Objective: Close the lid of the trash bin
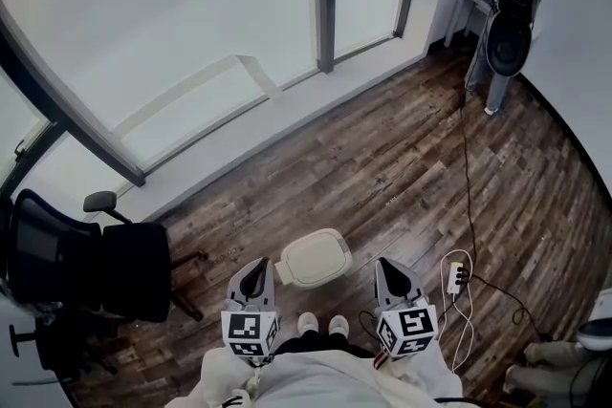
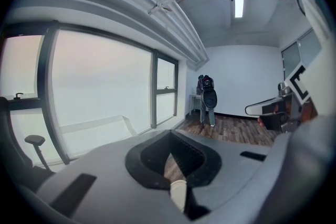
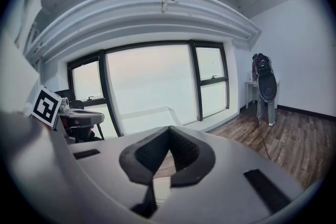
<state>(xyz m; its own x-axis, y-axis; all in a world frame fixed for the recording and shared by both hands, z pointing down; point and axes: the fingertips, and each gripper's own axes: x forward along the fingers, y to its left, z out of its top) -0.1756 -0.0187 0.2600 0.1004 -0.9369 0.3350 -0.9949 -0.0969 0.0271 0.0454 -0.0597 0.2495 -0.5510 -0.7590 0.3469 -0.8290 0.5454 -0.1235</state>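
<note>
Two hand-held grippers, both empty and held low near the body.
Left gripper [image 1: 254, 274]: jaws pressed together at the tips, nothing between them.
Right gripper [image 1: 388, 268]: likewise closed on nothing.
Trash bin [image 1: 314, 258]: cream, on the wooden floor [image 1: 402, 158] between the two grippers, just ahead of the person's shoes [image 1: 321, 324]. Its lid appears to lie flat.
Office chair [image 1: 91, 268]: far left.
Power strip [image 1: 456, 277]: right.

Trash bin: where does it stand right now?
In the head view, the trash bin stands on the floor between the left gripper and right gripper.
</note>
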